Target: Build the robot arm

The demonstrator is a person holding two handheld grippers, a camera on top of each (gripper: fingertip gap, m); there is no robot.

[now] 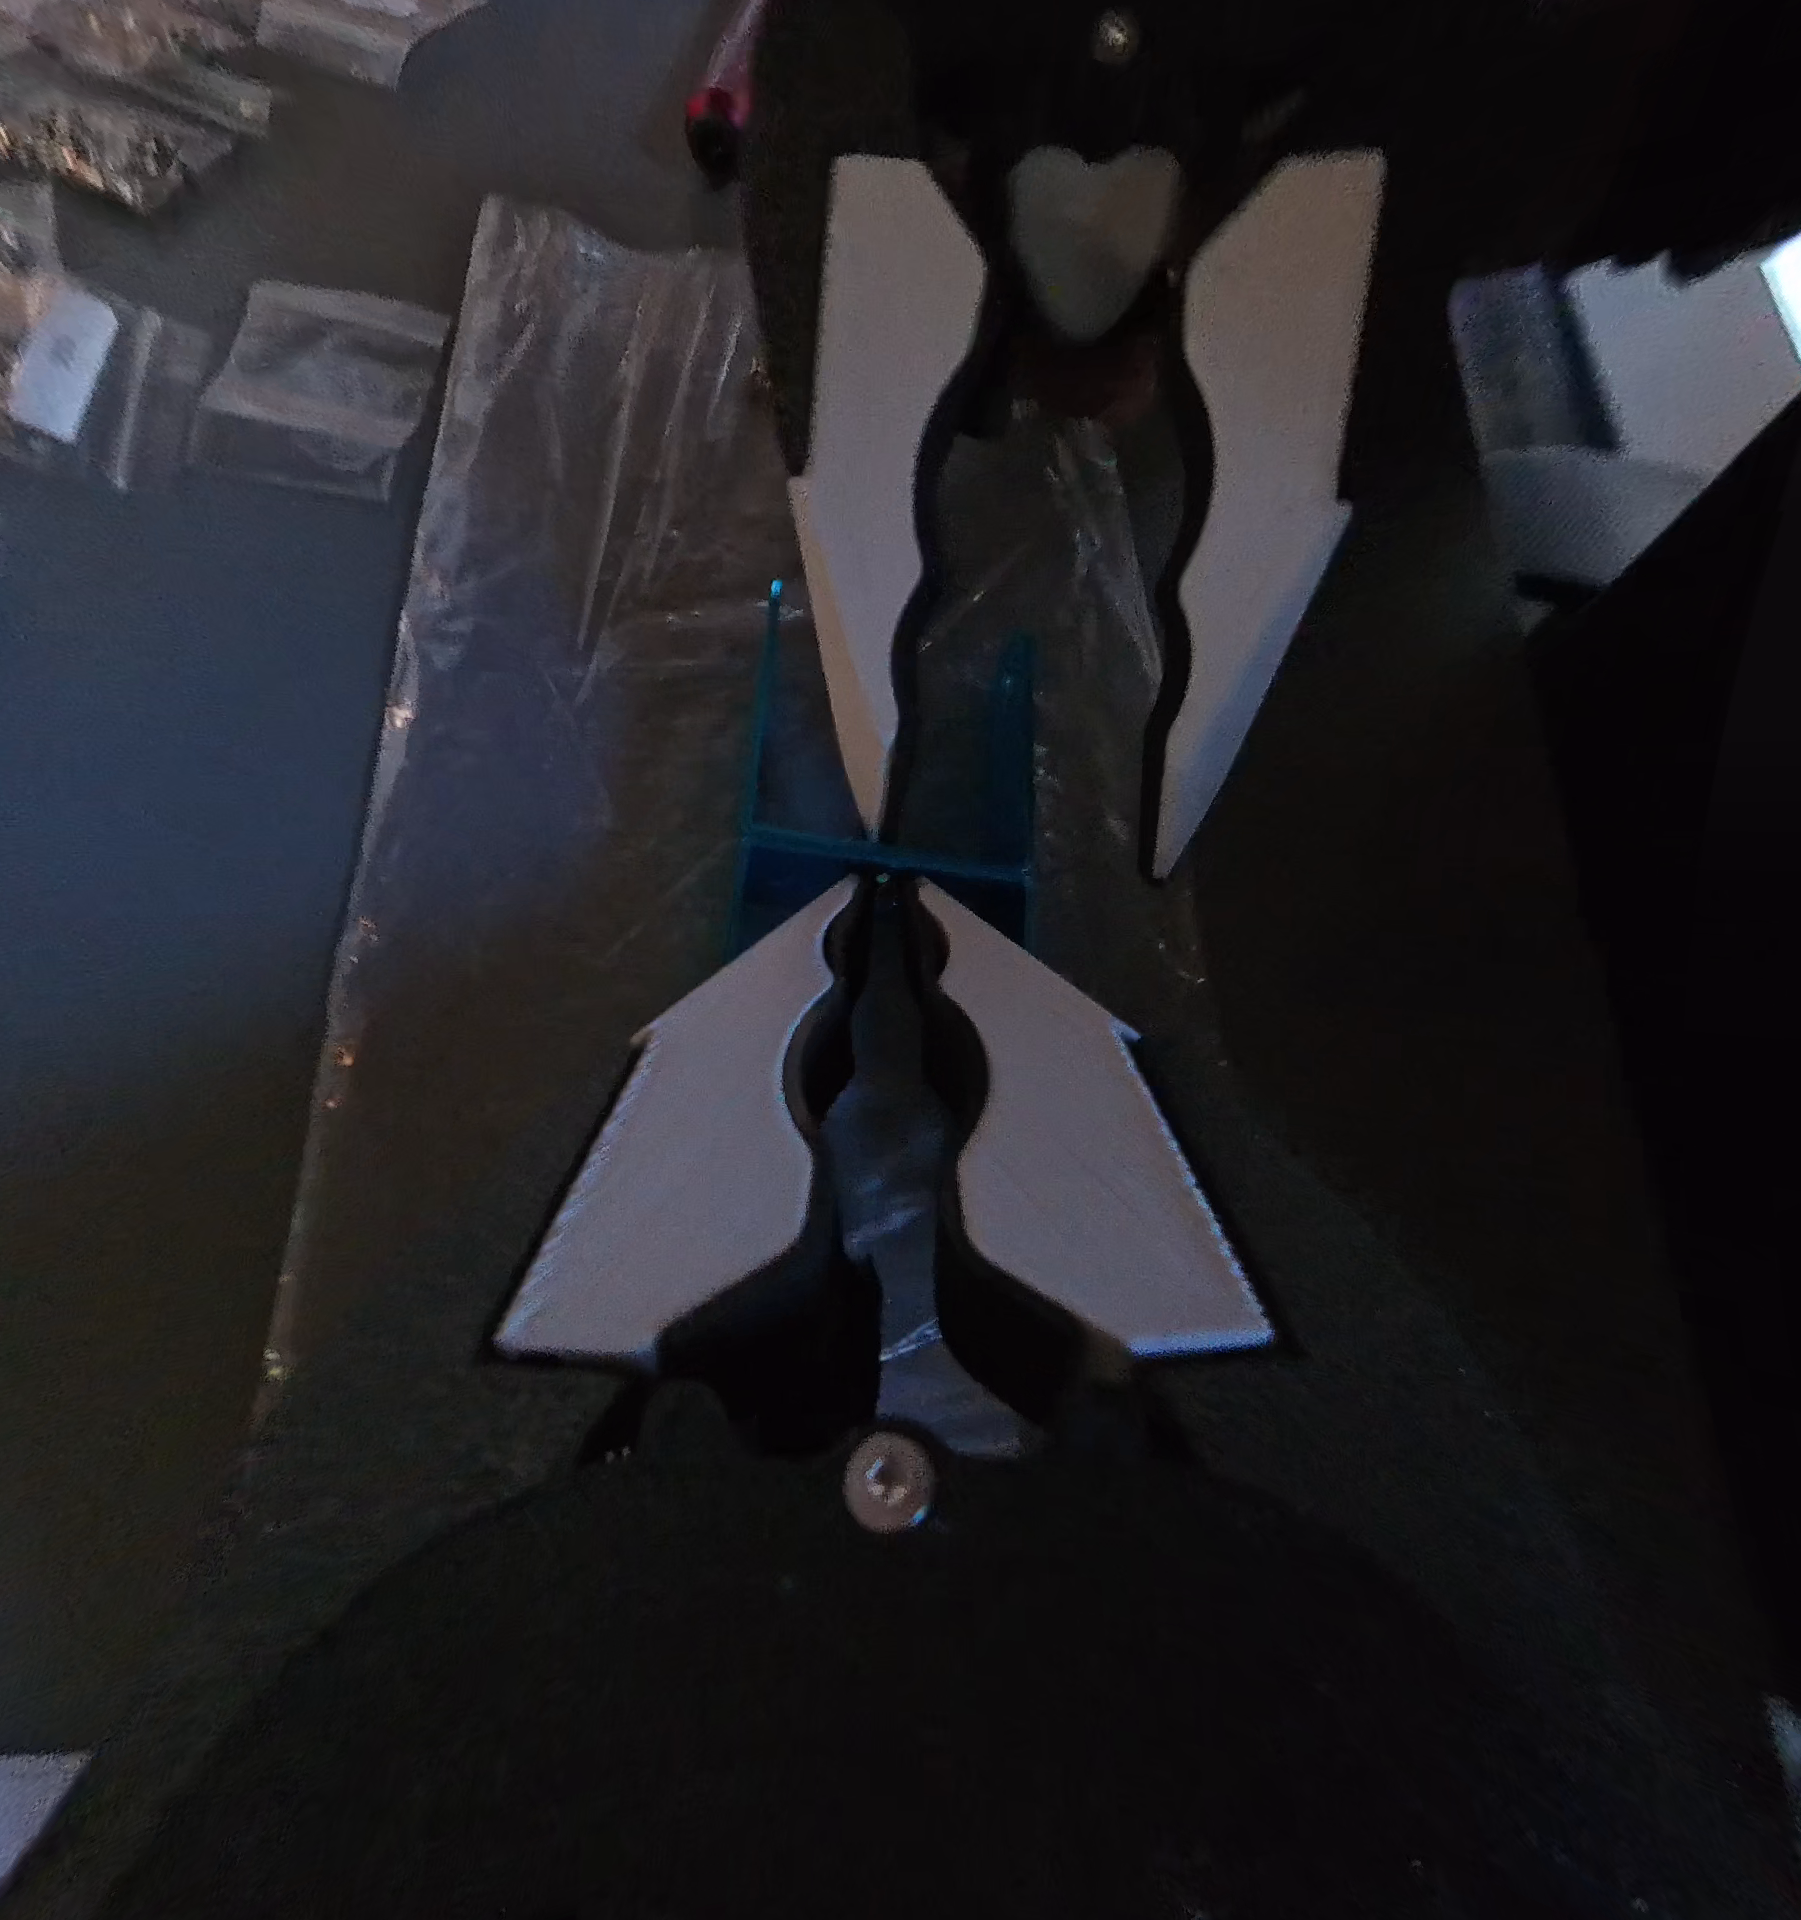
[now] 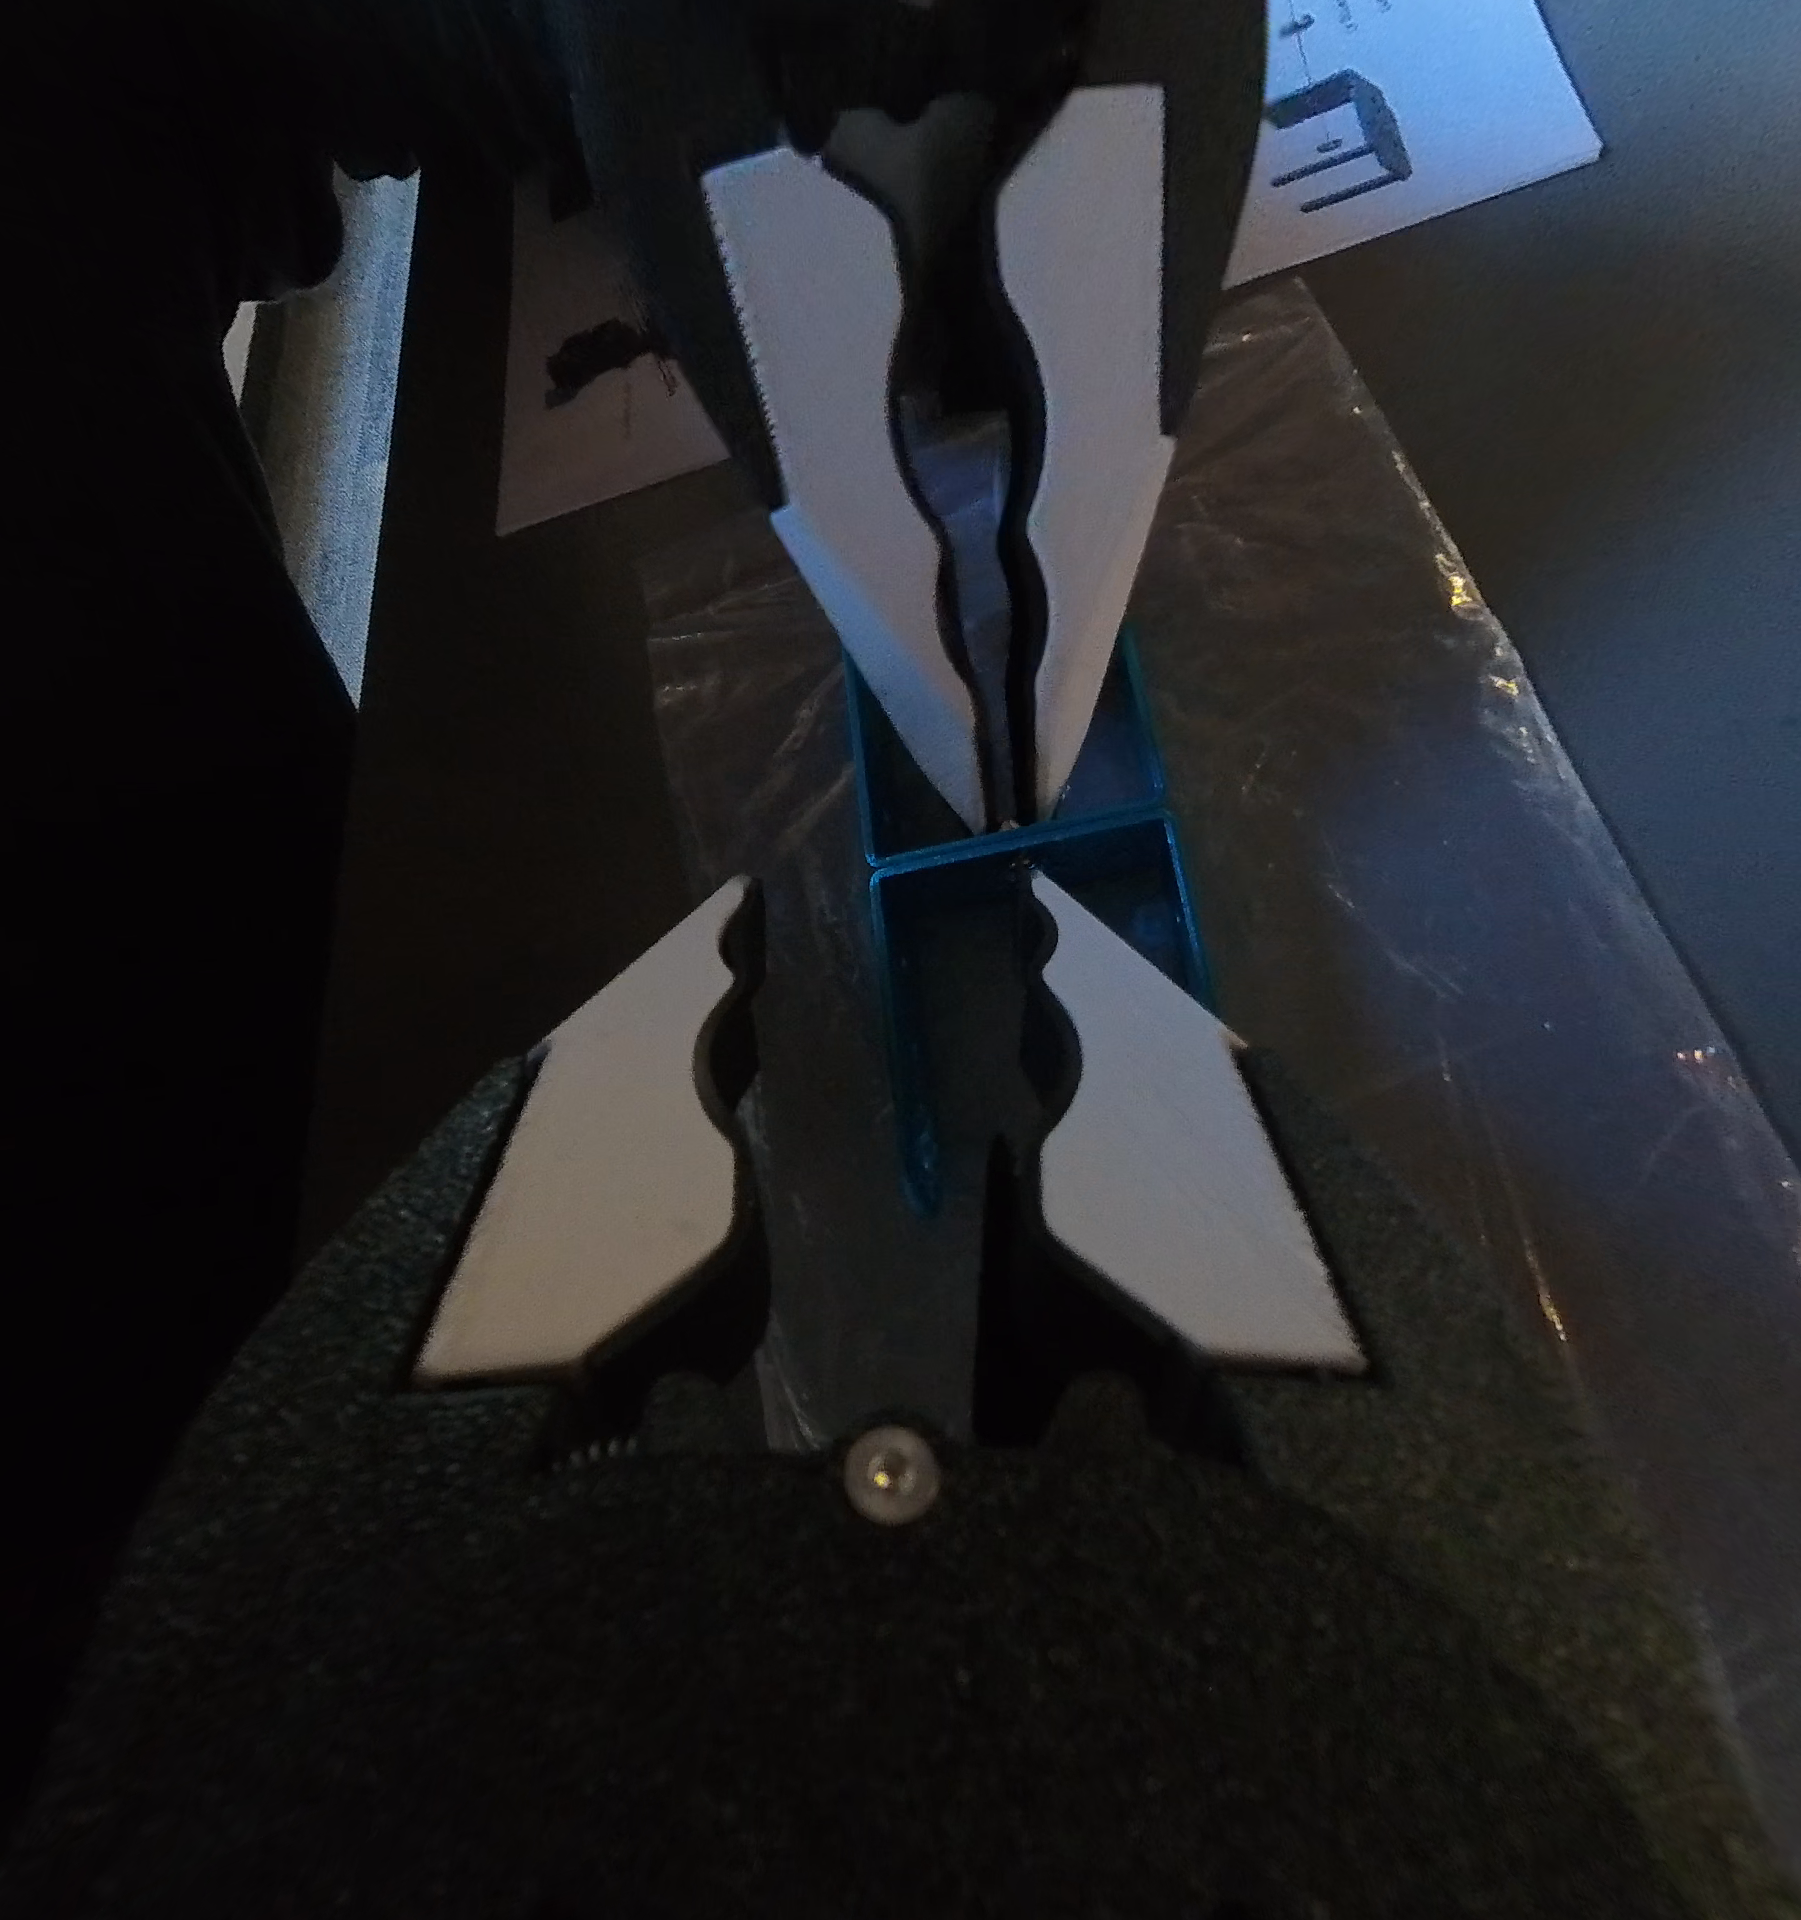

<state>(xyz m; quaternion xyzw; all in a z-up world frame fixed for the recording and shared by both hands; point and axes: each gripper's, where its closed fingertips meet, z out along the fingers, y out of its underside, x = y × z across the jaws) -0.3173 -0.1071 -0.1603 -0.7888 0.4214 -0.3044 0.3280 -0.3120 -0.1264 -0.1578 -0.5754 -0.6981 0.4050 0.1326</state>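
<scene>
A blue H-shaped metal bracket (image 2: 1156, 914) lies on a clear plastic bag (image 2: 1343, 623) on a dark table. It also shows in the left wrist view (image 1: 1015, 727). My left gripper (image 1: 888, 883) is shut, its tips at the bracket's cross wall. They pinch a tiny bright piece (image 2: 1012, 826), too small to identify. In the right wrist view the left gripper (image 2: 1002, 816) comes down from the top. My right gripper (image 2: 891, 883) is open and straddles one side wall of the bracket, its right fingertip (image 2: 1057, 914) by the cross wall. It shows opposite in the left wrist view (image 1: 1021, 852).
Two white paper sheets with drawings (image 2: 1395, 135) (image 2: 605, 436) lie beyond the bag. Several small clear bags of parts (image 1: 324, 384) lie at the far left. A red-tipped object (image 1: 714, 104) lies at the top. The scene is dim. My two grippers' fingertips are within a few centimetres of each other.
</scene>
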